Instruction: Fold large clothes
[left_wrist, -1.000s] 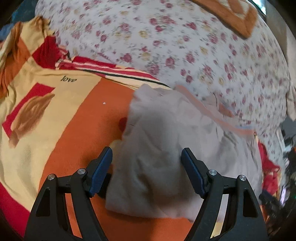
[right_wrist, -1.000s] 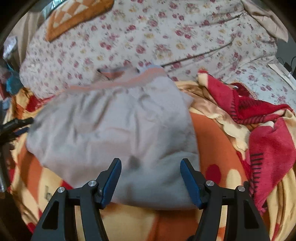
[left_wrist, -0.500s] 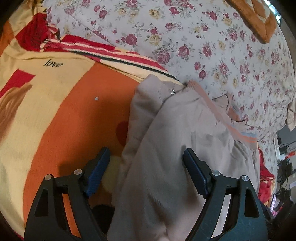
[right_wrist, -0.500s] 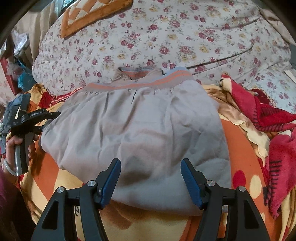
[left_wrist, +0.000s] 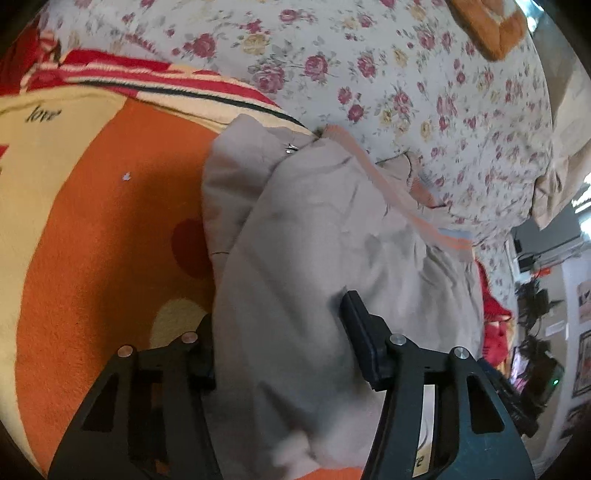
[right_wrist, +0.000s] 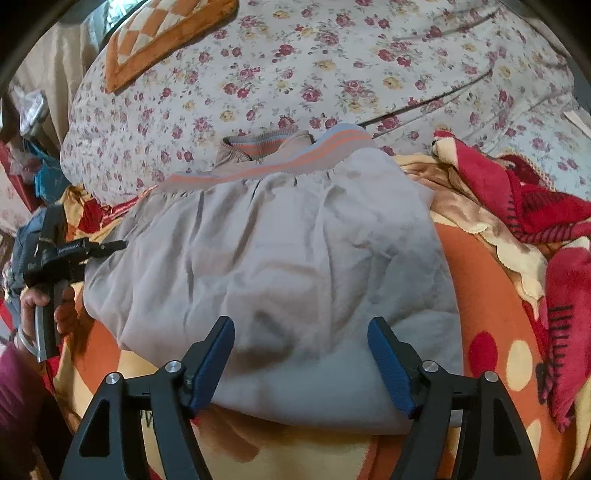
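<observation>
A grey garment (right_wrist: 280, 258) with an orange-striped waistband (right_wrist: 295, 162) lies folded on an orange and yellow blanket (right_wrist: 491, 302). It also shows in the left wrist view (left_wrist: 314, 258). My left gripper (left_wrist: 280, 332) is open at the garment's left edge, with the cloth lying between its fingers and over the left one. In the right wrist view that gripper (right_wrist: 107, 247) touches the garment's left side. My right gripper (right_wrist: 301, 350) is open over the garment's near edge, holding nothing.
A floral quilt (right_wrist: 332, 74) rises behind the garment, with an orange checked cushion (right_wrist: 155, 33) on it. A red and cream blanket (right_wrist: 535, 221) is bunched at the right. Room clutter (left_wrist: 535, 332) stands beyond the bed's right side.
My left gripper has moved in onto the garment's left edge, so the cloth now lies between its fingers. My right gripper has come slightly closer to the near edge.
</observation>
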